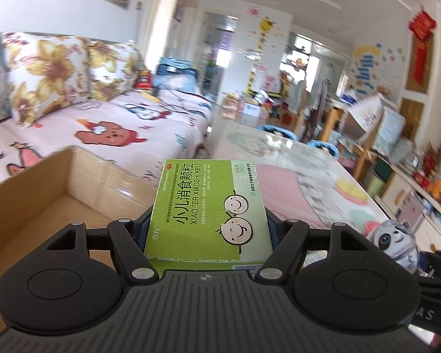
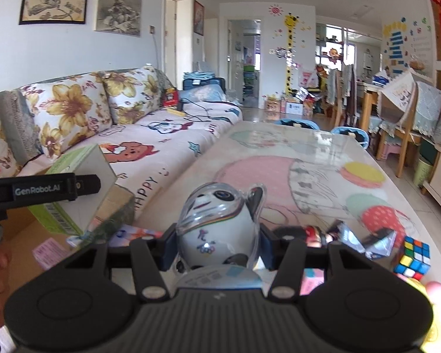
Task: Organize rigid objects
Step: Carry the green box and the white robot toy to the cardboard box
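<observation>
Green medicine box (image 1: 210,209), clamped flat between my left fingers (image 1: 208,229), held up just right of the open carton (image 1: 58,194) and above its rim. Panda figure (image 2: 220,223), in its clear shell, gripped upright between my right fingers (image 2: 217,244), right of the carton and over the near tabletop (image 2: 294,170). Cube (image 2: 413,257) rests on the tabletop, further right of the carton, beyond the panda, near other small items.
</observation>
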Demonstrator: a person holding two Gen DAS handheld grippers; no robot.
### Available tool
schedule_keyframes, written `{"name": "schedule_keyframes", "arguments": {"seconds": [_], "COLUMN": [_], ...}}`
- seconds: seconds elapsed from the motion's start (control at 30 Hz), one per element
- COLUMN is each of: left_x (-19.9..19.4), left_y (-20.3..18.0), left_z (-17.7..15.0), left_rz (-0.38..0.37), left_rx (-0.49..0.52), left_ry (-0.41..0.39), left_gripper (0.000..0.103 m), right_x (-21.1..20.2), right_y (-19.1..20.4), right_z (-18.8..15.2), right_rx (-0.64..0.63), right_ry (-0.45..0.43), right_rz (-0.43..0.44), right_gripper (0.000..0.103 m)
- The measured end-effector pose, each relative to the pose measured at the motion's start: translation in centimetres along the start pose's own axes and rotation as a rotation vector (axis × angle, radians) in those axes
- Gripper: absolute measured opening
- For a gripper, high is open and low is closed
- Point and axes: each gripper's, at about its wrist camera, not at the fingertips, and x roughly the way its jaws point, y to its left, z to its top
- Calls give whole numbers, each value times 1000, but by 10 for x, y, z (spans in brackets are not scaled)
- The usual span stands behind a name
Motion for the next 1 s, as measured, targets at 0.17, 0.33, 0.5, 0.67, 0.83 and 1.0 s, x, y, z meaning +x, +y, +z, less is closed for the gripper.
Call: {"name": "schedule_keyframes", "arguments": {"seconds": [0.17, 0.33, 0.5, 0.67, 0.83, 1.0], "left_x": [-5, -7, -11, -14, -18, -18], "left_y": [18, 30, 48, 57, 53, 58], "left_z": [7, 14, 16, 16, 13, 13], "left_rz": [100, 259, 376, 431, 432, 415], "left_rx": [-62, -118, -200, -235, -237, -256], "left_ry": [-44, -67, -37, -12, -3, 6], "left_gripper": [87, 87, 87, 87, 87, 86], "right_x": [5, 18, 42, 72, 94, 112], "right_y": [28, 55, 87, 114, 133, 150], "right_z": [13, 25, 31, 31, 27, 25], "right_rx": [-23, -33, -47, -83, -128, -169], "right_ry": [-12, -7, 20, 60, 99, 131], "right_rz": [70, 147, 233, 287, 307, 339], "right_gripper": [54, 54, 54, 54, 54, 54]}}
